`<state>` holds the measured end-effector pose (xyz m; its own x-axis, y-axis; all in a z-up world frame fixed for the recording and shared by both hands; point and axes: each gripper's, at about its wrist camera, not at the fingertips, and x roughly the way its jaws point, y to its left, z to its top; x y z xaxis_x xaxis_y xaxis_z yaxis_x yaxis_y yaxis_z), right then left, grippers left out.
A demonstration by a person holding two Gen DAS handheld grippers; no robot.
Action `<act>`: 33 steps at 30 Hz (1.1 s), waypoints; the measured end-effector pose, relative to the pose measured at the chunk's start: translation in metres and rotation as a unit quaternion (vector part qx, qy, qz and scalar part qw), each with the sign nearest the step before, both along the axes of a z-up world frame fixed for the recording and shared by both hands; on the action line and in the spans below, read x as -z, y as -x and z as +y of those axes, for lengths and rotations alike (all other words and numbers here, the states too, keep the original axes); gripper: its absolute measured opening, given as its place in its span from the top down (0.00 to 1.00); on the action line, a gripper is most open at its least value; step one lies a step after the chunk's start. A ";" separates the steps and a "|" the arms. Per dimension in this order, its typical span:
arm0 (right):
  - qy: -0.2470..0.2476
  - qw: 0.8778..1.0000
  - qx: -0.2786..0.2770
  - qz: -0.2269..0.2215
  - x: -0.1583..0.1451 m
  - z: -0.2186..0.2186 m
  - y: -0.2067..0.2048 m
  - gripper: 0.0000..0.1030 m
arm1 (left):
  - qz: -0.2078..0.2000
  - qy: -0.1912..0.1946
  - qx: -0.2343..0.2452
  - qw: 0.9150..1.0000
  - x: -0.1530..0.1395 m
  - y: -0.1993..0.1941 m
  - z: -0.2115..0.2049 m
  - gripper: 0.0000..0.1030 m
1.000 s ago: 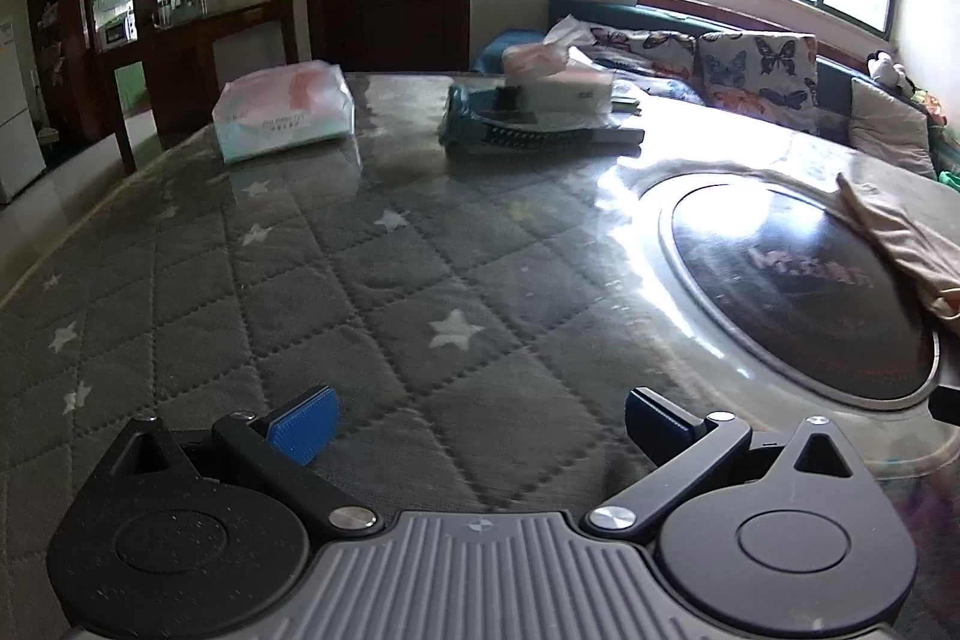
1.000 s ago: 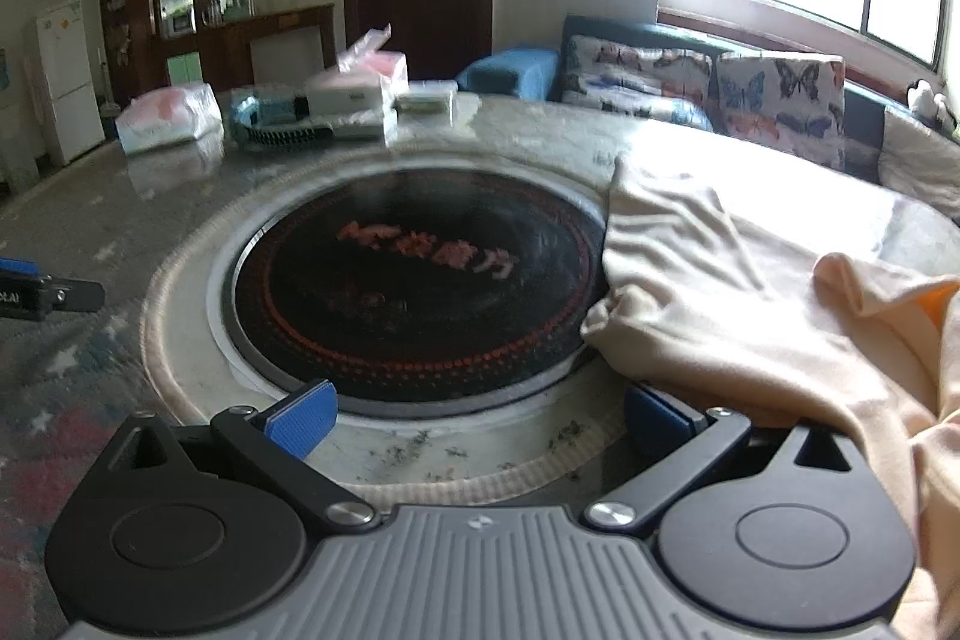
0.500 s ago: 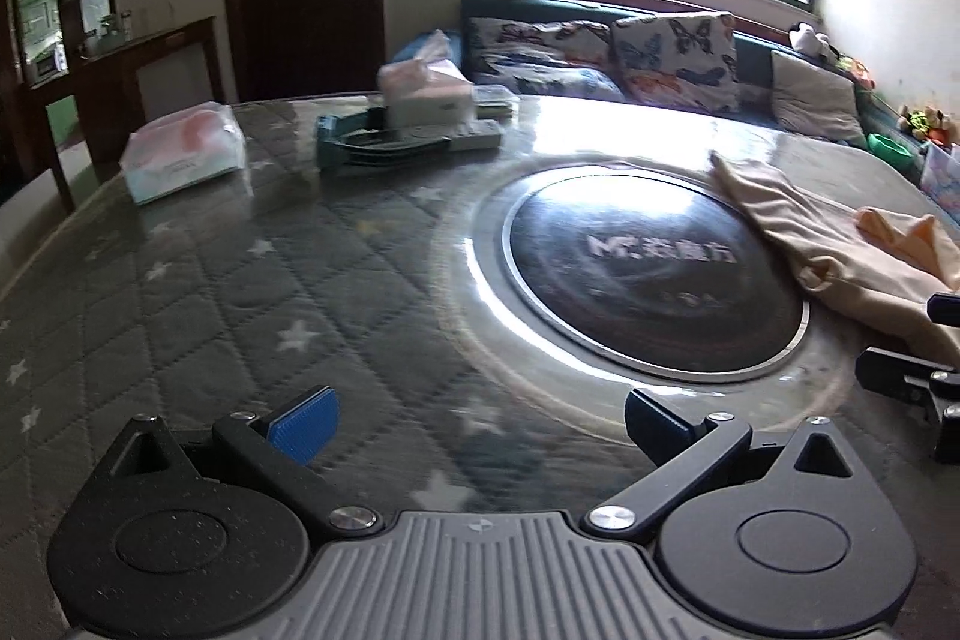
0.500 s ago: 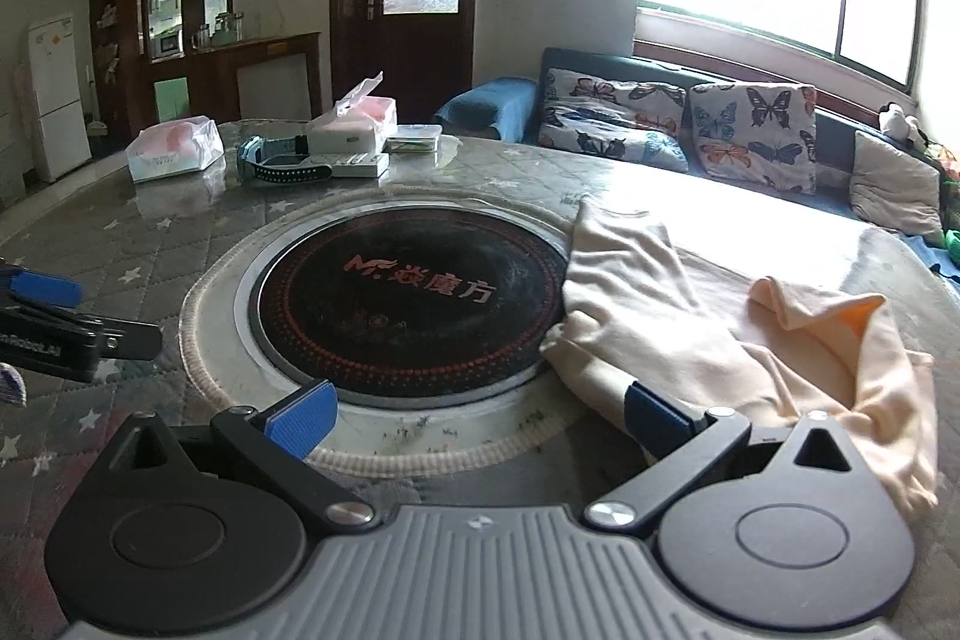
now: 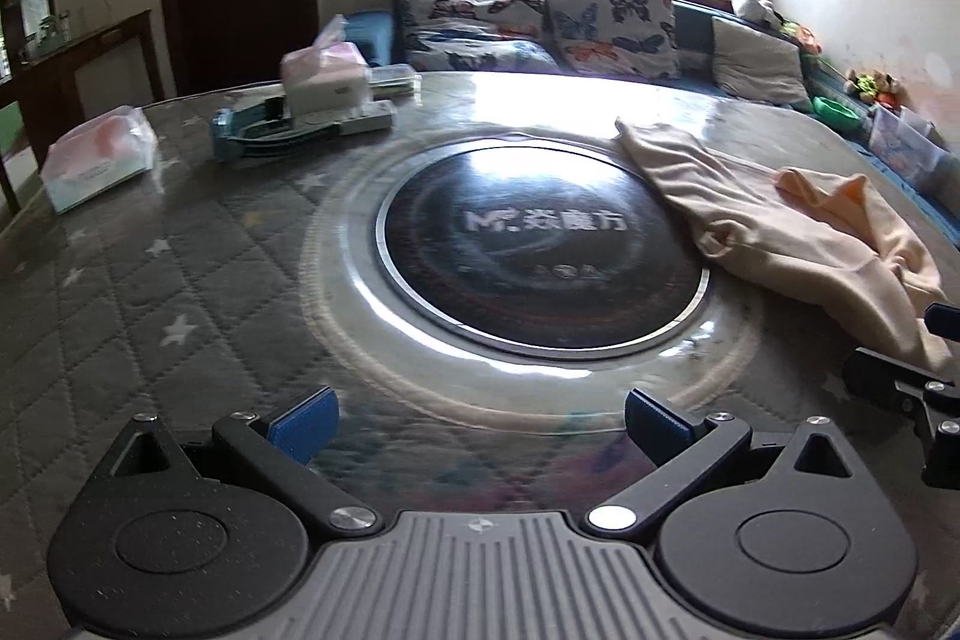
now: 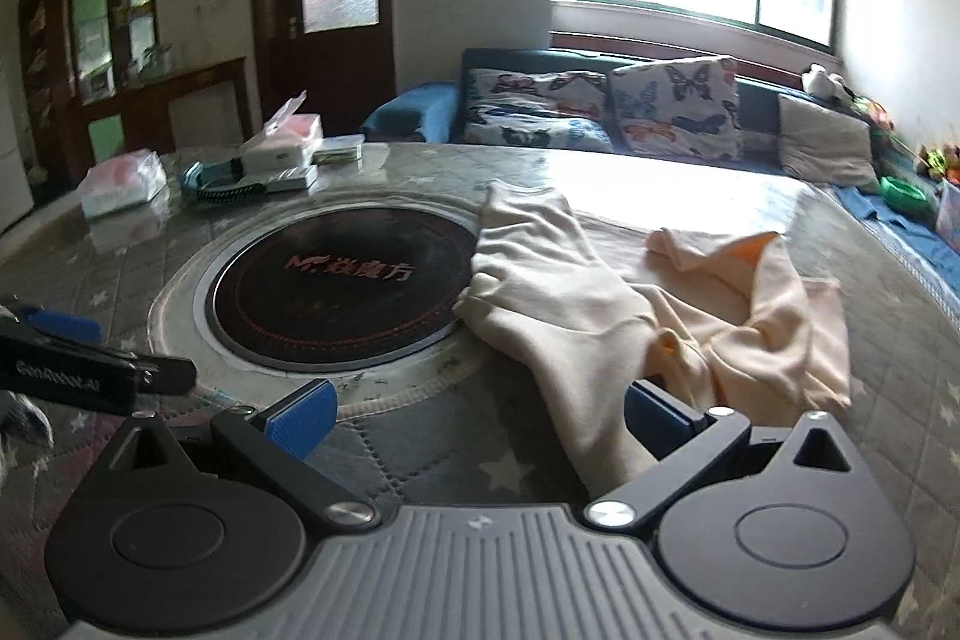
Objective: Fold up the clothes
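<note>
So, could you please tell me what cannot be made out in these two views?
- Cream garment: its near end is hidden behind the right gripper in the right wrist view.
- Right gripper in the left wrist view: cut off by the right edge.
- Tissue box: motion-blurred, lettering unreadable.

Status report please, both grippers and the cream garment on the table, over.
Left gripper open, nothing held. Right gripper open, over near edge of crumpled cream cloth garment. Garment unfolded, partly overlapping round black cooktop. Nothing blocking.
</note>
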<state>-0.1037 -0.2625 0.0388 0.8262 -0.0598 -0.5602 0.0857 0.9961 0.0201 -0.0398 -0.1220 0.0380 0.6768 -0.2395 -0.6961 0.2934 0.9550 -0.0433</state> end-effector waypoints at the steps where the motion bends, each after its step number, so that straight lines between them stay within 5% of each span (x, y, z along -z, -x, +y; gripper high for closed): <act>1: -0.004 1.000 0.004 0.000 -0.001 -0.002 0.002 0.00 | 0.001 0.001 0.005 1.000 0.000 0.000 -0.003 0.00; 16: -0.004 0.999 0.047 0.018 0.002 -0.019 0.025 0.00 | 0.010 0.007 0.066 0.998 -0.003 0.007 -0.052 0.00; 33: -0.011 0.995 0.097 0.036 0.011 -0.034 0.037 0.00 | 0.023 0.015 0.081 0.996 0.000 0.015 -0.075 0.00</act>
<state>-0.1410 -0.2966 0.0281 0.7584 -0.2013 -0.6199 0.2789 0.9599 0.0296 -0.0546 -0.1969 0.0379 0.5955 -0.3637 -0.7163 0.4405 0.8935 -0.0875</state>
